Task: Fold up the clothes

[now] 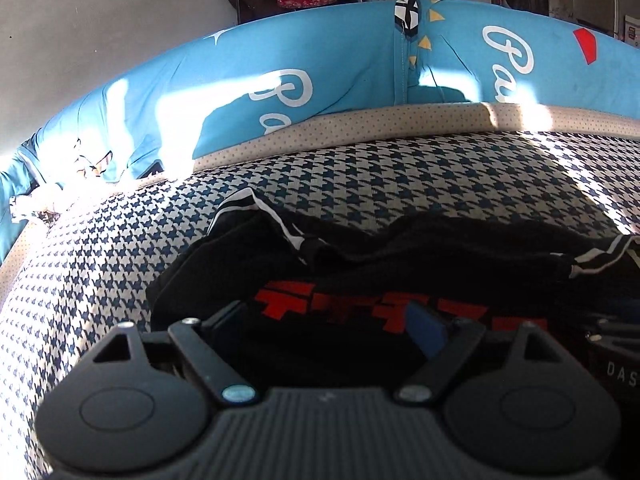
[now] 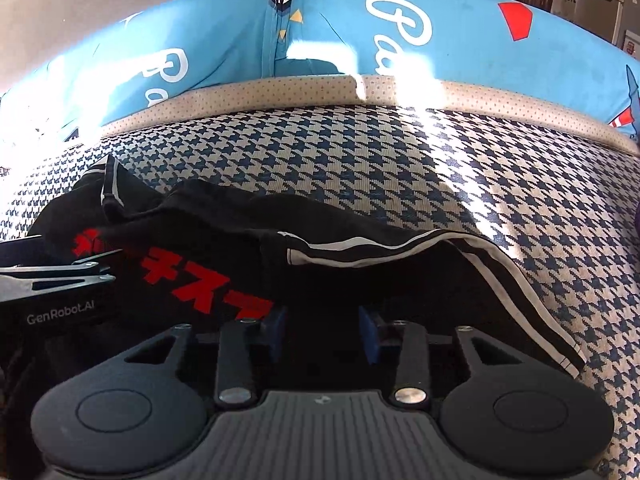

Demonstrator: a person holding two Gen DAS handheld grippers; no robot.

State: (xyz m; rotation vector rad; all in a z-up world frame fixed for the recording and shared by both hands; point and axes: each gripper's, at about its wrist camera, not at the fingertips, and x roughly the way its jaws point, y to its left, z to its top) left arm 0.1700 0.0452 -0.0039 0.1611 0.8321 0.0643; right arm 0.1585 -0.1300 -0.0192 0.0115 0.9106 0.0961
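— What are you working over?

— A black garment [image 2: 224,240] with red block lettering and white stripes along its edges, lying rumpled on a cushion covered in navy-and-cream houndstooth fabric [image 2: 400,168]. It sits on the near part of the cushion, right under both my tools.

— And your left gripper [image 1: 328,322]?

— Its jaws are spread wide. The blue pads [image 1: 426,334] hang over the red lettering [image 1: 288,300], and I can't see either pad pressing on the cloth.

— The right gripper [image 2: 323,330]?

— Narrower, pads fairly close, with black cloth in the gap between them. Whether the pads [image 2: 370,336] actually pinch it I cannot tell; the fabric there is too dark to read. A striped hem [image 2: 360,248] runs across just beyond the tips and another striped edge trails off to the right.

— Can you see one tool from the other?

— Yes. In the right wrist view the left one comes in at the left edge, over the lettering.

— What's behind the cushion?

— A beige dotted trim band [image 1: 360,128] along the far edge, then a bright blue cushion with white script lettering [image 1: 320,60] standing against it. Patches of sunlight fall across both.
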